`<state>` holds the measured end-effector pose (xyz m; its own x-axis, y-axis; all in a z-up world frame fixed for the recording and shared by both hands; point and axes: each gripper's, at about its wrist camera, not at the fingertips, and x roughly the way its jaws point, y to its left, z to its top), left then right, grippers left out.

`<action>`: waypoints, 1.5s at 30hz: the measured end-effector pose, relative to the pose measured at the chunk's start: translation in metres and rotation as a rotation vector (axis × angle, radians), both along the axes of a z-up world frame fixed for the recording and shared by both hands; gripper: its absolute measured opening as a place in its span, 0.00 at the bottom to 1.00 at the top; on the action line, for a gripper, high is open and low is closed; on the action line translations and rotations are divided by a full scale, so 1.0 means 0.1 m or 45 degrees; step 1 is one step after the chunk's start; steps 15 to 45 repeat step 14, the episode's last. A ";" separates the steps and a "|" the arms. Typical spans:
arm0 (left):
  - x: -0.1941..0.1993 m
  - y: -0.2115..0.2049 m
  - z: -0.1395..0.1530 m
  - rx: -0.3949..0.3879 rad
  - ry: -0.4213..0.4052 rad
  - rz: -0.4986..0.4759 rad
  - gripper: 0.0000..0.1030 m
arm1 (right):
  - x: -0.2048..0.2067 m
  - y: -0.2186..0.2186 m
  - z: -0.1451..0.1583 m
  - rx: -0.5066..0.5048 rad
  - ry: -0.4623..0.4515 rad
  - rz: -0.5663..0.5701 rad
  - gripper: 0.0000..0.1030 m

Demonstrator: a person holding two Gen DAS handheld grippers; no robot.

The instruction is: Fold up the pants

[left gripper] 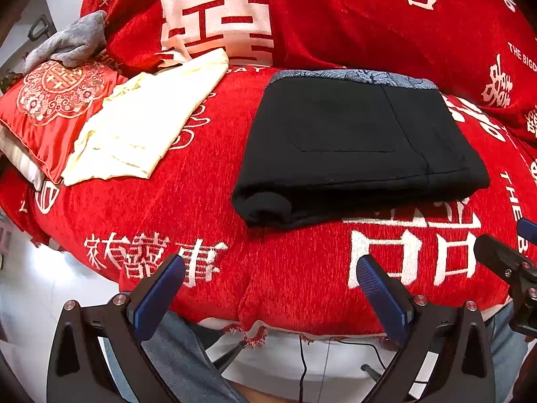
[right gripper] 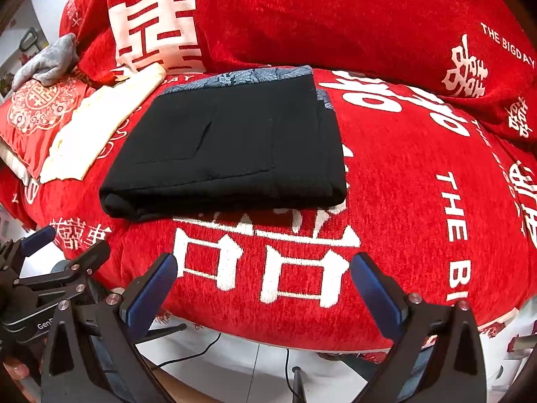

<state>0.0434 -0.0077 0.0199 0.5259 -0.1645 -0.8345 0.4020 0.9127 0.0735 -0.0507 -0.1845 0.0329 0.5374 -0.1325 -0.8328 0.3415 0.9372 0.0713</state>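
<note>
Both jaws are held wide apart and empty, left gripper (left gripper: 270, 283) and right gripper (right gripper: 263, 280) alike, well short of the black pants (left gripper: 355, 147) lying folded ahead (seemingly finished), so only loose edges need be squared gently.

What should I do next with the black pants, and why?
Probably just back both tools away. The black pants already lie folded into a compact rectangle on the red cover; left tool and right tool hang open, empty, short of them.
</note>
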 end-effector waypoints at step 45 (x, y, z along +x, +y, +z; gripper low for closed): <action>0.06 0.01 0.03 -0.036 -0.015 -0.011 0.99 | 0.07 0.01 0.00 -0.010 0.012 0.011 1.00</action>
